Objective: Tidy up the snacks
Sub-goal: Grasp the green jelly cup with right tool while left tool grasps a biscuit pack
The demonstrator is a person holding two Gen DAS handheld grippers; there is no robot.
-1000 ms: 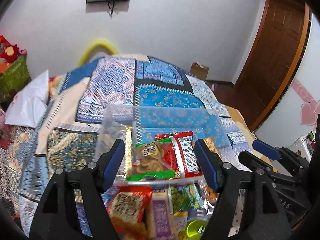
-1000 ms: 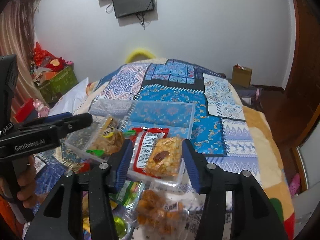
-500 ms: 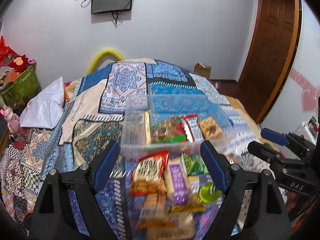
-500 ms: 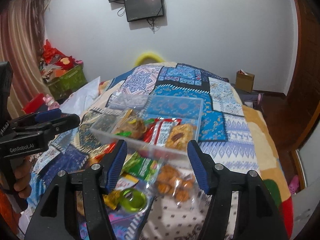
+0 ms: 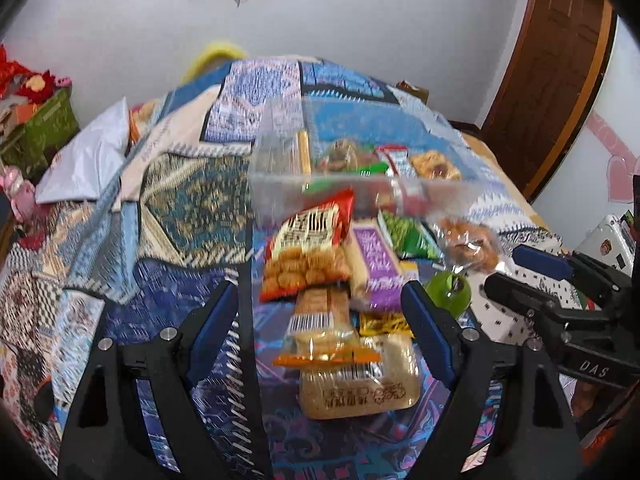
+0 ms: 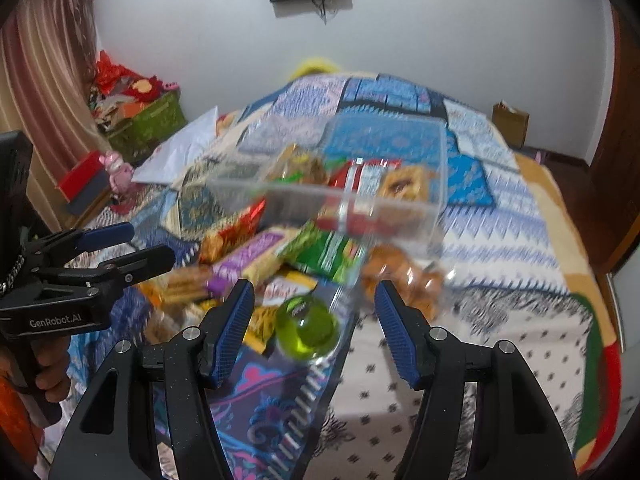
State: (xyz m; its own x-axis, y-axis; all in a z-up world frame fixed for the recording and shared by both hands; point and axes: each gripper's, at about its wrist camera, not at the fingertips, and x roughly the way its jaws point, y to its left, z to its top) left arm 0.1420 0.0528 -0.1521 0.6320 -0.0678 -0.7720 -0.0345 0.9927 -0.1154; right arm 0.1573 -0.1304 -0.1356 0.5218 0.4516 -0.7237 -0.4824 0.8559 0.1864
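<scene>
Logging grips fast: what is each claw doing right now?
Left claw: open, jaws just widened, holding nothing, above the loose snacks.
Right claw: open, jaws just widened, holding nothing, green round container below it.

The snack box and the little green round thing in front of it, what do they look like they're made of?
The box looks like clear, glossy hard plastic: the snacks and bedspread show through its walls. The green round thing seems to be translucent plastic or jelly with a shiny highlight; blur leaves that open.
</scene>
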